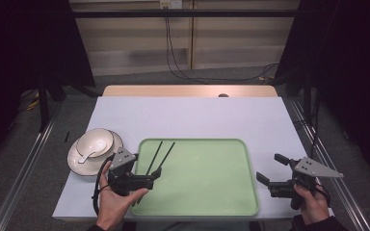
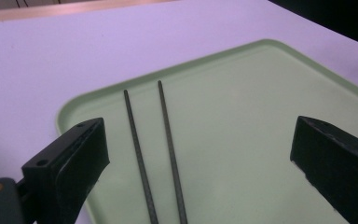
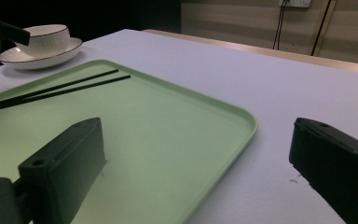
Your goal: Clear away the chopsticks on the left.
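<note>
— From above, the chopsticks [image 1: 160, 155] lie on the tray [image 1: 212, 202], left side, and the left gripper [image 1: 154, 174] sits over their near ends, jaws wide, nothing held.

— Its own view agrees: sticks [image 2: 154, 154] flat and free. I'd lift straight off, no nudging.

— The right gripper [image 3: 196, 172] is wide too, empty, at the tray's [image 3: 223, 109] edge.
</note>
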The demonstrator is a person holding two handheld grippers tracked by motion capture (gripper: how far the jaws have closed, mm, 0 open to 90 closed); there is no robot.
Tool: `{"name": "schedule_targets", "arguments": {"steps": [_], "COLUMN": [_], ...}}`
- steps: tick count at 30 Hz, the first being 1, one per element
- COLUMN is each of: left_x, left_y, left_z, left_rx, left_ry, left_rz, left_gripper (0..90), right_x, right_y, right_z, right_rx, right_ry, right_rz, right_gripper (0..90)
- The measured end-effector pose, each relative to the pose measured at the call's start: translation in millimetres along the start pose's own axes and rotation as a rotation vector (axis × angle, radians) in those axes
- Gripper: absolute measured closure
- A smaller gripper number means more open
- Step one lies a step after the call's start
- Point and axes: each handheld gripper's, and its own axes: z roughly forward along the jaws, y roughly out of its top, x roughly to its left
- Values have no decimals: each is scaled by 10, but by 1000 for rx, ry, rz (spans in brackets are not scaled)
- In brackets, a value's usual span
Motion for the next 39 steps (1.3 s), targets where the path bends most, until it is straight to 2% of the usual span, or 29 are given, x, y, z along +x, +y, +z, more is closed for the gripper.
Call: {"name": "schedule_targets", "arguments": {"steps": [1, 3, 5, 7, 8, 10, 12, 14, 17, 18, 21, 22, 26, 27, 28, 29, 31, 34, 35, 36, 38, 39], "left_x": [13, 32, 58, 89, 112, 151, 170, 193, 226, 239, 272, 283, 334, 332, 334, 348, 365, 400, 429, 448, 486, 498], "left_y": [-5, -24, -35, -71, -96, -128, -170, -209, -264, -283, -353, -371, -449, -478, -511, -548, -610, -655, -666, -680, -715, -721], "left_z": [-40, -111, -173, -240, -283, -342, -408, -470, -572, -602, -683, -708, -801, -827, -862, -896, -941, -999, -1029, -1052, -1083, -1084], "left_rx": [-6, -25, -18, -25, -31, -27, -53, -82, -121, -129, -175, -183, -214, -247, -256, -250, -272, -286, -284, -285, -282, -281], "left_ry": [-31, -65, -69, -84, -101, -111, -61, -35, 6, 7, 39, 61, 93, 104, 116, 132, 133, 134, 117, 111, 126, 135], "left_rz": [17, 40, 36, 59, 54, 49, 48, 42, 56, 59, 28, 21, -21, -45, -53, -39, -64, -74, -80, -74, -34, -37], "left_gripper": [29, 28, 28, 27, 27, 27, 25, 24, 23, 23, 19, 19, 18, 18, 18, 18, 18, 18, 18, 18, 13, 11], "right_x": [1, -2, -2, -5, 0, 4, 10, 9, 1, 2, 1, 1, -8, -3, -1, -7, -5, -2, 0, 4, 4, -6], "right_y": [0, 0, 0, -1, 0, 1, 3, 4, 2, 2, 1, 1, 2, 3, 2, 1, -1, 1, 2, 2, 2, 1], "right_z": [-2, -2, -2, -2, -2, 1, 5, 3, -1, 0, -1, -1, 0, 0, 0, -6, -9, -13, -14, -12, -15, -21], "right_rx": [1, 0, -1, -1, -2, -1, 1, -2, 0, 0, -1, -4, -8, -8, -9, -9, -16, -24, -24, -27, -30, -34], "right_ry": [-1, -1, 0, -1, -2, 2, 5, 3, 1, 1, -1, -2, -12, -6, -6, -8, -12, -14, -14, -18, -22, -22], "right_rz": [2, 1, -1, -5, 1, -11, -18, -11, -9, -10, -9, -7, -14, -9, -9, -12, 0, 1, -4, -9, -9, -15], "right_gripper": [31, 31, 31, 31, 31, 30, 31, 30, 30, 31, 30, 30, 30, 30, 31, 30, 30, 30, 30, 31, 31, 30]}}
